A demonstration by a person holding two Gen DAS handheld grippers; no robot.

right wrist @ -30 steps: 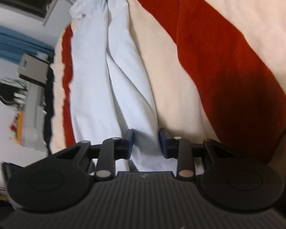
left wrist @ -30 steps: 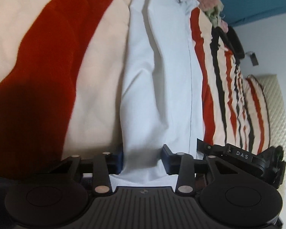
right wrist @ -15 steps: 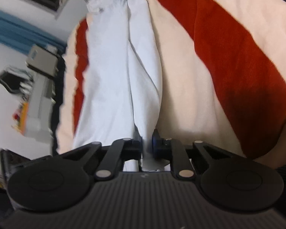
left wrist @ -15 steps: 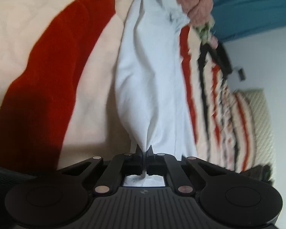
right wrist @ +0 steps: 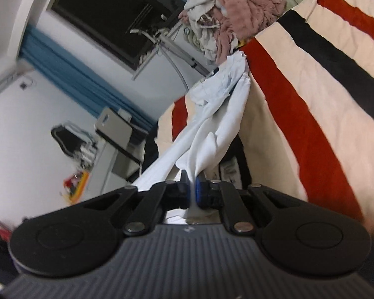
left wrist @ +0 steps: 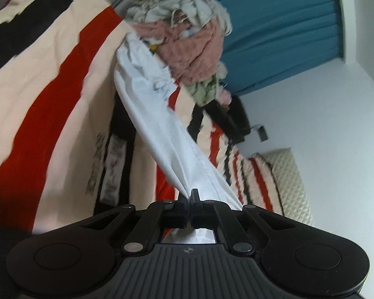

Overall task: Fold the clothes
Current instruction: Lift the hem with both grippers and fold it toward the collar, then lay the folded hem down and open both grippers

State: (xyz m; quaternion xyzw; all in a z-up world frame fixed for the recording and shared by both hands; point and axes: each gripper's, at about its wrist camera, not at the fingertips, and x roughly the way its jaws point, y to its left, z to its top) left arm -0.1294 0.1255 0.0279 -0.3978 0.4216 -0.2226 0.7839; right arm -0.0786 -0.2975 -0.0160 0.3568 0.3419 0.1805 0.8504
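A pale blue-white garment [left wrist: 159, 124] stretches from the bed up to my left gripper [left wrist: 189, 195], which is shut on its bunched near edge. The same garment [right wrist: 212, 129] shows in the right wrist view, and my right gripper [right wrist: 192, 186] is shut on another part of its near edge. Both grippers hold the cloth lifted off the striped blanket [left wrist: 45, 104]. The far end of the garment rests near the pile of clothes [left wrist: 189, 39].
A heap of pink, green and white clothes [right wrist: 236, 7] lies at the far end of the bed. The blanket [right wrist: 311, 99] has red, cream and black stripes. A quilted headboard [left wrist: 289, 186], blue curtains [left wrist: 281, 25] and a white wall are to the right. A dark window [right wrist: 112, 17] and furniture are to the left.
Both grippers went from open around the garment's edge to shut on it, then rose and pulled the cloth up off the blanket. The views tilted up toward the clothes pile.
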